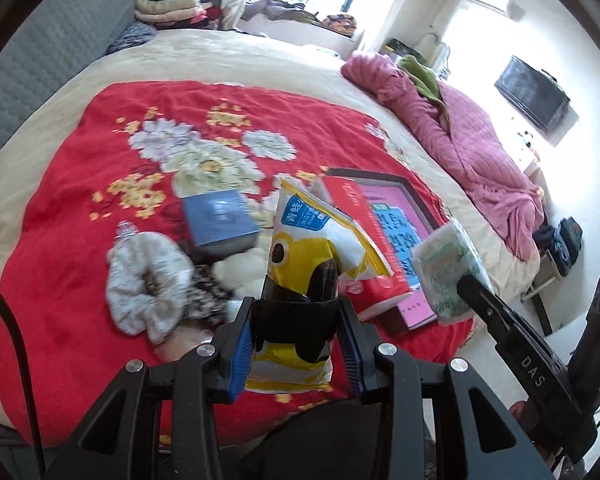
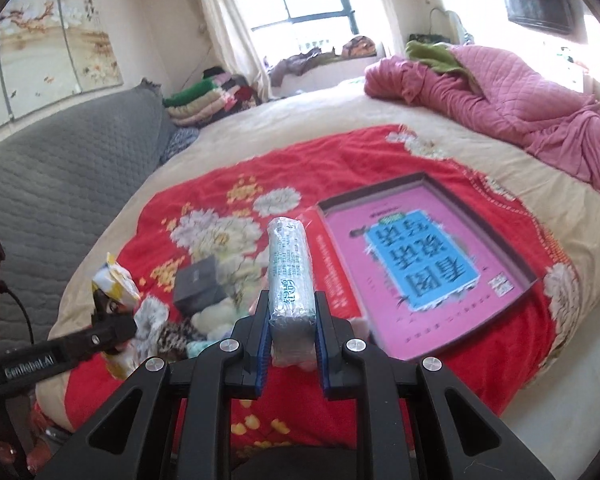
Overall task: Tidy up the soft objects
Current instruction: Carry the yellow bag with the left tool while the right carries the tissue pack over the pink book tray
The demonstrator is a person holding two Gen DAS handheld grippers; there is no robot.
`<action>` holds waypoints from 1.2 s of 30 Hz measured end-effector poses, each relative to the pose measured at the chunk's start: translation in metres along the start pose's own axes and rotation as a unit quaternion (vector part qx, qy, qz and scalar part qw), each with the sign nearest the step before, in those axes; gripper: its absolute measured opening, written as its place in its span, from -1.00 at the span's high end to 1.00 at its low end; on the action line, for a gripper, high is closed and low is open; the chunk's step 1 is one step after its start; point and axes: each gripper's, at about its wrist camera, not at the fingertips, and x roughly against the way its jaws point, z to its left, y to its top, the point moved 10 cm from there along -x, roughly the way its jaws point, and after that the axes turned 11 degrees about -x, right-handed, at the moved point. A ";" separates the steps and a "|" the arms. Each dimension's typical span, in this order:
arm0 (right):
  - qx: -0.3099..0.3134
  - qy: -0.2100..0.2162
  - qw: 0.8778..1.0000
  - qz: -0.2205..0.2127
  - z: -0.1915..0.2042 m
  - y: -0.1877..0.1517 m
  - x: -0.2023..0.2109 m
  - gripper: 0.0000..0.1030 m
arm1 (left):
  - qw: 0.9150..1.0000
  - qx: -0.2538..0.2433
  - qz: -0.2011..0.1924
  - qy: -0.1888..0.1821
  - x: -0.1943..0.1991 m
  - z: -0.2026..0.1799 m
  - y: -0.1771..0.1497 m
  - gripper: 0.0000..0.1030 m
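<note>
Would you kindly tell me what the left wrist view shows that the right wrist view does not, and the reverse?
Only the left wrist view shows the left gripper from behind, shut on the yellow snack bag, and a fluffy white scrunchie seen whole. Only the right wrist view shows the right gripper from behind, shut on the tissue pack, plus the floral wall painting over the grey headboard. Both show the red floral blanket, the shallow box with the pink and blue booklet and the pink quilt.
</note>
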 end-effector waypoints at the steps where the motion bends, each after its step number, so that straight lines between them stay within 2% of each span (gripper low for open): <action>1: -0.007 0.000 1.000 -0.004 -0.004 0.004 0.002 0.64 | 1.000 -0.003 0.002 -0.003 -0.002 -0.007 0.003 0.24; 12: -0.059 -0.012 0.997 -0.053 -0.062 0.059 0.024 0.64 | 0.999 -0.045 0.013 -0.021 -0.029 -0.080 0.037 0.24; 21: -0.093 -0.028 0.993 -0.065 -0.117 0.086 0.023 0.64 | 0.996 -0.080 0.014 -0.032 -0.055 -0.127 0.062 0.24; 31: -0.139 -0.046 0.988 -0.051 -0.171 0.085 0.007 0.64 | 0.990 -0.127 0.040 -0.048 -0.099 -0.178 0.066 0.24; 36: -0.162 -0.033 0.986 -0.032 -0.190 0.079 -0.010 0.64 | 0.985 -0.148 0.068 -0.053 -0.133 -0.196 0.060 0.24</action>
